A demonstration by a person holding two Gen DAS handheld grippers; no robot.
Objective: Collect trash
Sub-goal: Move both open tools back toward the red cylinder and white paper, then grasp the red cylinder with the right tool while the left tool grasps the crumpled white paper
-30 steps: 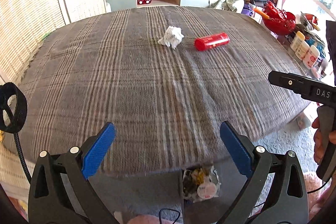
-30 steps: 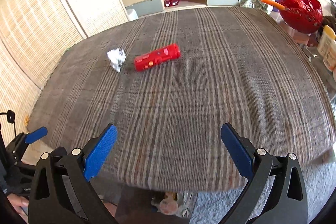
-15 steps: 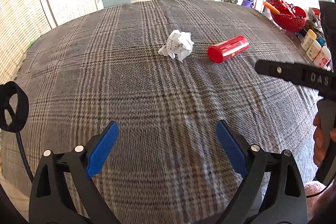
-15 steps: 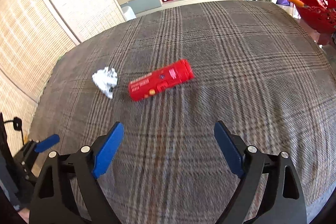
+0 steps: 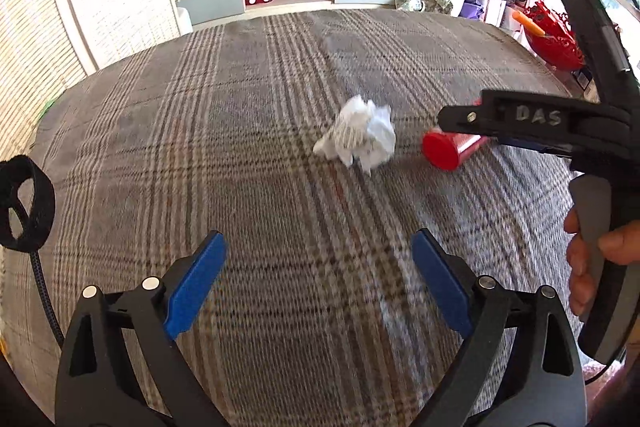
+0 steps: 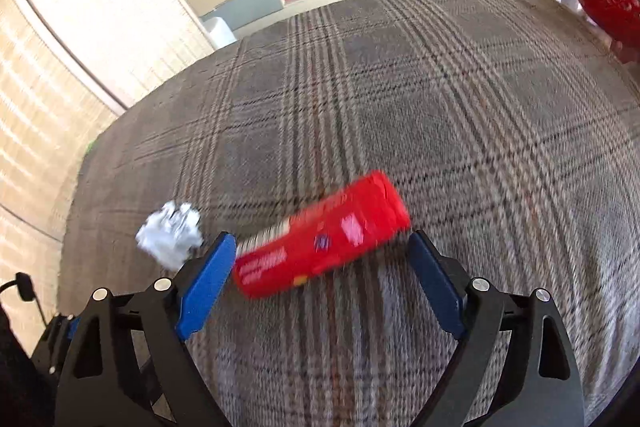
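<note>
The red tube [image 6: 322, 245] is lying between the wide-spread jaws of the right gripper [image 6: 322, 269], not yet pinched; stiff, light and likely to roll, it wants gripping mid-body. The crumpled white paper [image 5: 358, 139] is sitting well ahead of the left gripper [image 5: 320, 281], also gaping empty; it should squash softly anywhere.

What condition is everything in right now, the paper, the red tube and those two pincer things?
Crumpled paper ball: scrunched up, lying loose on the plaid cloth.
Red tube: on its side, lying in the gap of the right gripper, not pinched.
Right gripper: jaws wide open around the tube.
Left gripper: jaws wide open, nothing between them, short of the paper.
</note>
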